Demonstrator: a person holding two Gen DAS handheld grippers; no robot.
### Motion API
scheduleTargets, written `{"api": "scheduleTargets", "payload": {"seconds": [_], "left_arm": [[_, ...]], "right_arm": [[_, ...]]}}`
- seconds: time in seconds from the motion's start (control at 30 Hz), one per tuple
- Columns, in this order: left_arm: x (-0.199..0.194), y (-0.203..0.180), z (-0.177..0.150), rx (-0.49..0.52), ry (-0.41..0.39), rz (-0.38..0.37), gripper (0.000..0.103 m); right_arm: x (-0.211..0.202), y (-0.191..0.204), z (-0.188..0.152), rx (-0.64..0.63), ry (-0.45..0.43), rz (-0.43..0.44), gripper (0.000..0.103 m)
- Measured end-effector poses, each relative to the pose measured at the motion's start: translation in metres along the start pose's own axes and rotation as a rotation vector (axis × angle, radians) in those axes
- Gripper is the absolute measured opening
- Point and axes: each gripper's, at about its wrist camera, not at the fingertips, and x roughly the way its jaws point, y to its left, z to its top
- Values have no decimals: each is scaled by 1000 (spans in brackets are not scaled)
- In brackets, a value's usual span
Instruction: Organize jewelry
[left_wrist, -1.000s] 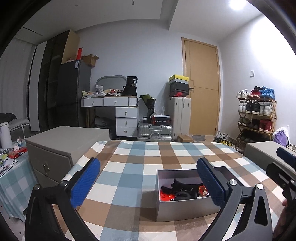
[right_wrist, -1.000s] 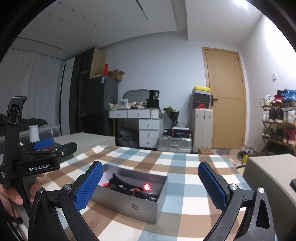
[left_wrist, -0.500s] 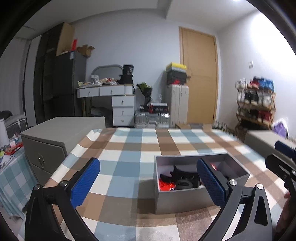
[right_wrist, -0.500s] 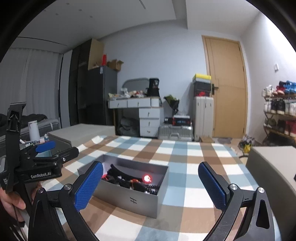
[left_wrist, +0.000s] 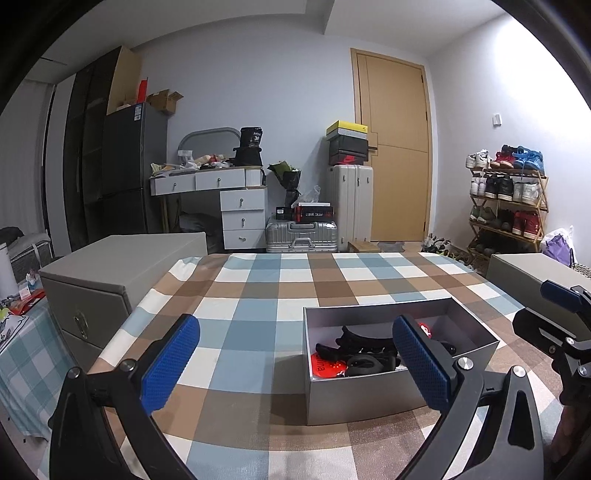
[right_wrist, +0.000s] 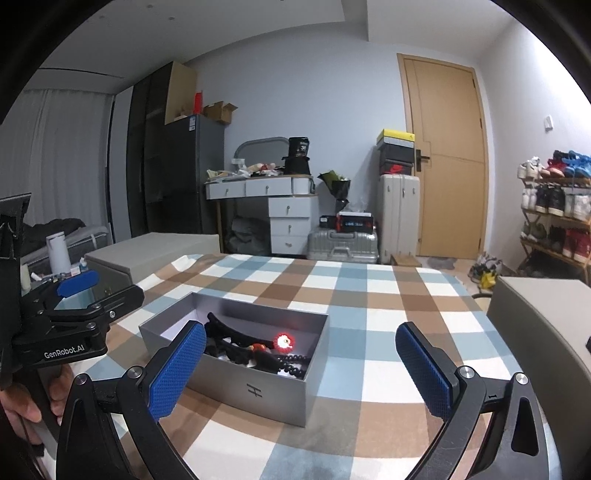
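Both grippers we see spread wide and empty: the left gripper (left_wrist: 295, 360) and right gripper (right_wrist: 301, 367) hover near the grey box (right_wrist: 258, 387) of jewelry (right_wrist: 258, 350) on the checked tablecloth (right_wrist: 369, 295).

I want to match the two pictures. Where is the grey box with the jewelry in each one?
Left wrist view: the grey box sits lower right of middle, partly behind the right blue pad.
Right wrist view: the grey box sits lower left of middle, partly behind the left blue pad.
Shared landmark: the wooden door behind the checked tablecloth.
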Motion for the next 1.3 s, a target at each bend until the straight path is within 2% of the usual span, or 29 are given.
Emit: {"api": "scheduleTargets", "payload": {"seconds": [1.3], "left_arm": [[5, 1, 0, 0, 5, 6, 102]], "right_arm": [[2, -2, 1, 10, 5, 3, 103]]}}
